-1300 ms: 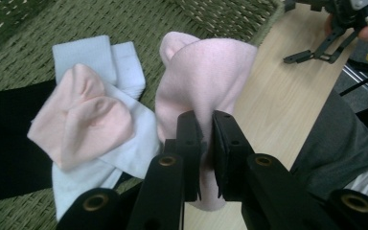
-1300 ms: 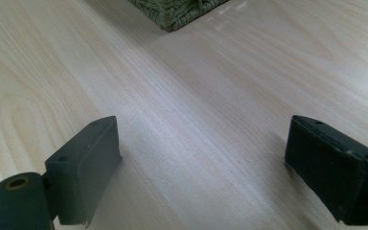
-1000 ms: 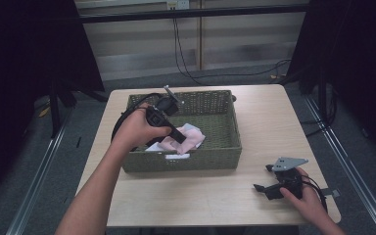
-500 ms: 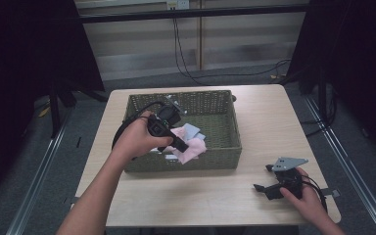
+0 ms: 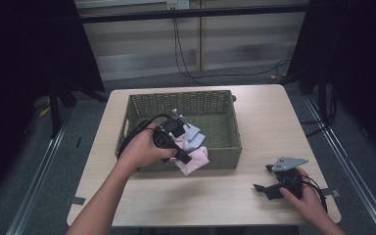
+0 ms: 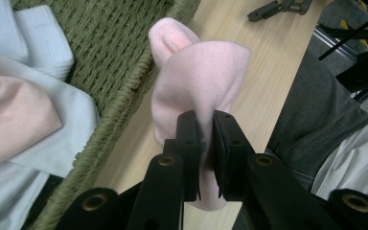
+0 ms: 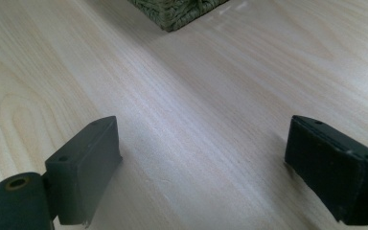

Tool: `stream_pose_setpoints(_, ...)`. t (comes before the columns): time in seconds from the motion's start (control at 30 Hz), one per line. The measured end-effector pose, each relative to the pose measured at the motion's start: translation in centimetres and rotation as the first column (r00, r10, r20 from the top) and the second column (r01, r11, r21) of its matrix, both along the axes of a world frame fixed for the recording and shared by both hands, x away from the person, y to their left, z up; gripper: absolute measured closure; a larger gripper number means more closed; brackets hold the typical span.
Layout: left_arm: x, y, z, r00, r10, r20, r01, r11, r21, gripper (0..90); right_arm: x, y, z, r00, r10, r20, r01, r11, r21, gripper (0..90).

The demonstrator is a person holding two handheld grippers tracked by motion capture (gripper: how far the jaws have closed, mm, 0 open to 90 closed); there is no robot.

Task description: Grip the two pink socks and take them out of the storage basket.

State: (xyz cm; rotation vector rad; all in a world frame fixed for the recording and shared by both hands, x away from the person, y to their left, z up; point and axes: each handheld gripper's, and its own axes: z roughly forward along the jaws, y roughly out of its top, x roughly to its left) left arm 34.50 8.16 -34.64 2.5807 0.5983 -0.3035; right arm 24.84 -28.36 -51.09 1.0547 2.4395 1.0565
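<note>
Pink fabric is what your left gripper (image 6: 205,158) has hold of: the jaws are pinched tight on a fold of a pink sock (image 6: 199,91), and the rest of it bulges out past the tips. In the high view the pink sock (image 5: 196,159) hangs over the near wall of the woven green basket (image 5: 227,105), so you are holding it high enough for the limp cloth to clear the rim rather than drag on it. Inside the basket, just behind that wall, lie more pieces: a pale blue cloth (image 6: 48,136), a peach-pink one (image 6: 14,112) on top of it, and a folded white piece (image 6: 31,36) further in.

Your right gripper (image 5: 274,188) rests on the wooden table (image 5: 264,117) to the right of the basket and nearer you, well apart from it. Its jaws stand wide with nothing between them, only bare wood, and a corner of the basket (image 7: 179,12) shows ahead. Parked there it looks ready, I judge, to take the sock once it is outside the basket.
</note>
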Motion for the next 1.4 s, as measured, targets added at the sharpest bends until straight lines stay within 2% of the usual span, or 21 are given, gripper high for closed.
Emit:
stream_pose_setpoints(0.47,-0.3,0.0,-2.7,0.9999,0.001,-0.010,-0.001,0.9999,0.011,81.1,0.0,0.0,0.0,1.0000,0.000,-0.001,0.000,1.000,0.000,11.1)
stream_pose_setpoints(0.57,-0.3,0.0,-3.1,0.9999,0.001,-0.011,-0.001,1.0000,0.001,80.6,0.0,0.0,0.0,1.0000,0.000,0.000,0.000,1.000,0.000,11.0)
stream_pose_setpoints(0.9,-0.5,-0.3,-4.5,0.9995,-0.013,-0.027,0.013,0.9997,0.023,80.0,0.0,0.0,0.0,1.0000,0.000,0.000,0.000,1.000,0.000,11.0)
stream_pose_setpoints(0.97,-0.5,-0.3,-4.8,0.9998,-0.011,-0.018,0.011,0.9997,0.023,76.1,0.0,0.0,0.0,1.0000,0.000,0.000,0.000,1.000,0.000,11.1)
stream_pose_setpoints(1.1,-0.5,-0.1,-4.5,0.9999,-0.010,-0.013,0.010,0.9999,0.003,68.8,0.0,0.0,0.0,1.0000,0.000,0.000,0.000,1.000,0.000,11.1)
stream_pose_setpoints(1.17,-0.5,0.1,-3.9,1.0000,-0.009,0.004,0.009,0.9999,-0.009,65.9,0.0,0.0,0.0,1.0000,0.000,0.000,0.000,1.000,0.000,11.0)
stream_pose_setpoints(1.2,-0.5,0.2,-3.4,0.9999,-0.015,0.000,0.015,0.9998,-0.012,65.8,0.0,0.0,0.0,1.0000,0.000,0.000,0.000,1.000,0.000,11.0)
stream_pose_setpoints(1.23,-0.5,0.2,-3.1,0.9999,-0.010,0.012,0.011,0.9996,-0.024,64.9,0.0,0.0,0.0,1.0000,0.000,0.000,0.000,1.000,0.000,11.0)
stream_pose_setpoints(1.33,-0.3,0.5,-1.8,0.9996,0.001,0.030,0.000,0.9998,-0.021,62.4,0.0,0.0,0.0,1.0000,0.000,0.000,0.000,1.000,0.000,11.1)
stream_pose_setpoints(1.4,0.0,0.8,-1.0,0.9987,0.019,0.047,-0.017,0.9993,-0.034,60.7,0.0,0.0,0.0,1.0000,0.000,0.000,0.000,1.000,0.000,11.1)
